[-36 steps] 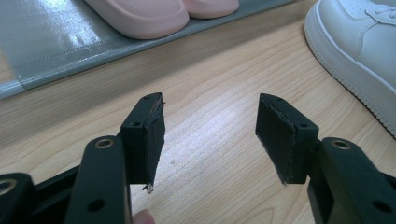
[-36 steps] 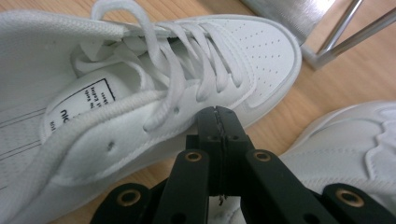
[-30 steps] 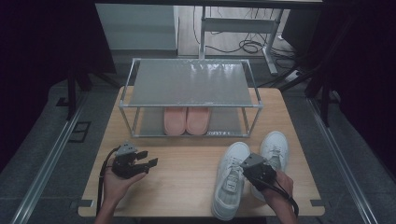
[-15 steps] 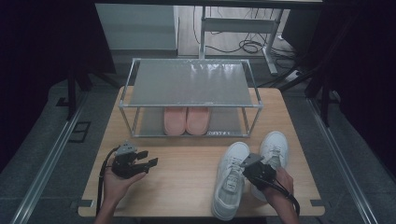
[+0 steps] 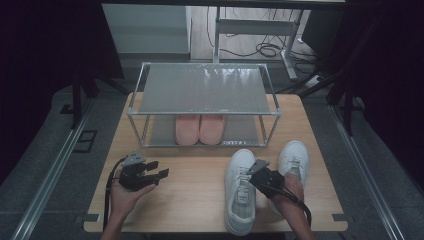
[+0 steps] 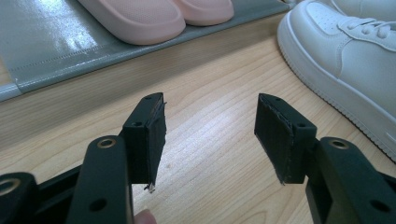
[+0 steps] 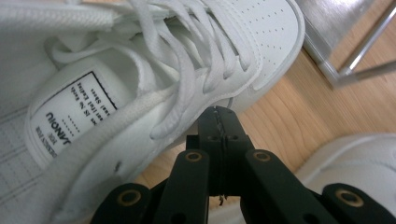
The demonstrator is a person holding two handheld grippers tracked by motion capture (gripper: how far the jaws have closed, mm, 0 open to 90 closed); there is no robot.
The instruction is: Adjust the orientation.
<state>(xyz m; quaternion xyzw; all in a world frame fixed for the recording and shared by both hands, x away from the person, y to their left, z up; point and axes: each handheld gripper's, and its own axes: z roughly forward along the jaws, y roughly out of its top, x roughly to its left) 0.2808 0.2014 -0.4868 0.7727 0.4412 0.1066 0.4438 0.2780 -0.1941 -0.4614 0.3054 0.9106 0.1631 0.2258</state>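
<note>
Seen from above, two white sneakers lie on the near right of the wooden surface [image 5: 200, 200], the left sneaker [image 5: 240, 192] beside the right sneaker [image 5: 294, 160], with pink slippers [image 5: 199, 129] on the lower shelf of a metal rack [image 5: 205, 90] beyond. The right tongs [image 5: 257, 172] sit between the sneakers, hand angled far-left; their own camera shows the jaws pressed together on nothing, tips against the left sneaker's [image 7: 140, 84] laced side. The left tongs [image 6: 210, 126] stand apart and empty above bare wood, held level at near left.
</note>
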